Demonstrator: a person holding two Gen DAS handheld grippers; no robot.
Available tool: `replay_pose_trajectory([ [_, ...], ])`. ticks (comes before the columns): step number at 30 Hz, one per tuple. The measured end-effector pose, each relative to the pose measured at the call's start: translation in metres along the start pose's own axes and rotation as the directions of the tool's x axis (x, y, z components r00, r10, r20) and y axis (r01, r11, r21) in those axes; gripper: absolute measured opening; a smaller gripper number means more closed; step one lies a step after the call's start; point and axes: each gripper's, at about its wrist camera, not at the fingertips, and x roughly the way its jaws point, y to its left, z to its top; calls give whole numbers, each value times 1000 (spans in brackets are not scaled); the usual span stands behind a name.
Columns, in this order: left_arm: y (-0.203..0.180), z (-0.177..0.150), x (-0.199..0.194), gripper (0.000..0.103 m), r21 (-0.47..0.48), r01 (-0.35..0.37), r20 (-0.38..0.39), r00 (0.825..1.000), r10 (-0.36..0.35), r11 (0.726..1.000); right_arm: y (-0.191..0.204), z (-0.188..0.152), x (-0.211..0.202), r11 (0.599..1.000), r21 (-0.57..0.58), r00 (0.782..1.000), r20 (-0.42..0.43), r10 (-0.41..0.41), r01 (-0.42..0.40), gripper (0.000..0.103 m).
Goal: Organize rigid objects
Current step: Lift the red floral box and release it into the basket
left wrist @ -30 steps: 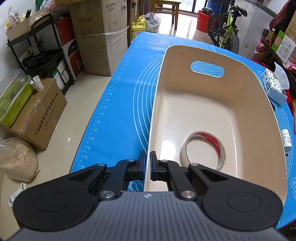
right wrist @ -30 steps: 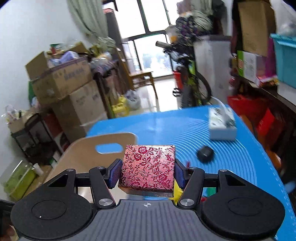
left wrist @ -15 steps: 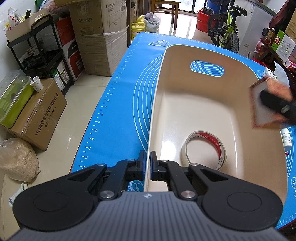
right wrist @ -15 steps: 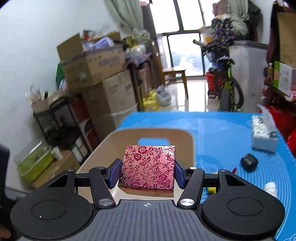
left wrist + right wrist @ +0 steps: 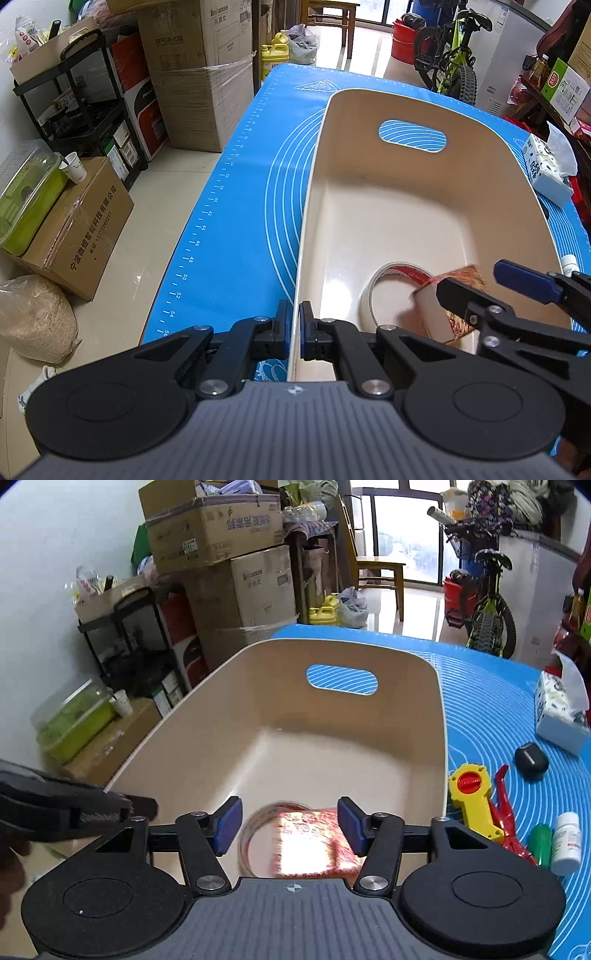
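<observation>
The right gripper (image 5: 290, 825) has just been opening its fingers, and the red patterned box (image 5: 314, 843) drops blurred onto the tape roll (image 5: 391, 273) in the tub (image 5: 406, 206); it may settle tilted. The left gripper (image 5: 293, 330) clamps the tub's near rim

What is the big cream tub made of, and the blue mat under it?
The big cream tub looks like smooth, hard plastic: thin moulded walls, a cut-out handle, a soft shine on its floor. The blue mat looks like flexible silicone or vinyl, though that is less sure: it lies flat, matte, printed with white rings and ruler marks.
</observation>
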Motion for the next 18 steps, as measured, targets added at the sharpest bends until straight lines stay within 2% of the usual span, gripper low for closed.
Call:
replay_pose_trajectory([
  [9,0,0,0,6,0,1,-1,1000,-1,1000,-27,7,-26,995,98,998,57,-33,27,77],
  [18,0,-1,0,6,-1,0,-1,1000,0,1000,-57,14,-56,984,149,985,127,-119,100,80],
])
